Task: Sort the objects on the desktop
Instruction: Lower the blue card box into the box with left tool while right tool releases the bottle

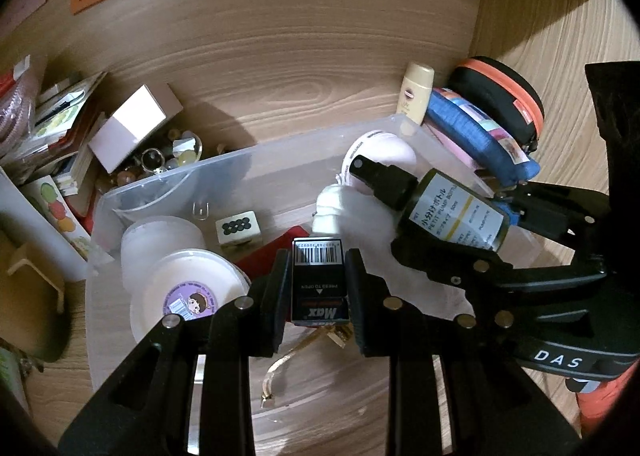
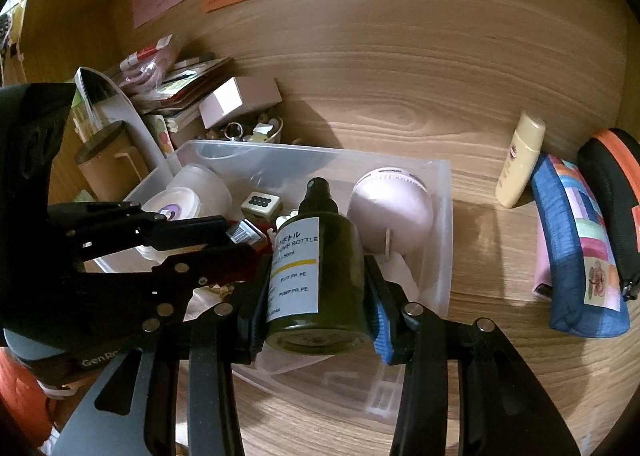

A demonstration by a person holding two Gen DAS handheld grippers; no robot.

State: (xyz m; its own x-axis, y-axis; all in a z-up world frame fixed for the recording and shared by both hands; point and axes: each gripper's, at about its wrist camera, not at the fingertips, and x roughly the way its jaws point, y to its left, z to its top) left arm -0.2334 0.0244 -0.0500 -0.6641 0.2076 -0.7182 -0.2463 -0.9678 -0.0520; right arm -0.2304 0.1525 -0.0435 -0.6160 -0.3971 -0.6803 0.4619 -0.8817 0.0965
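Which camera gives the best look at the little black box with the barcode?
The left wrist view: the black Max box sits central between the left tongs, barcode and lettering readable. The right wrist view shows only its barcoded end, small and oblique.

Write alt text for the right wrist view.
The right claw grips a dark green pump bottle over a clear plastic bin on a wooden desk. At left, the left claw holds a small black box above the bin; a cream bottle and blue pouch sit at right.
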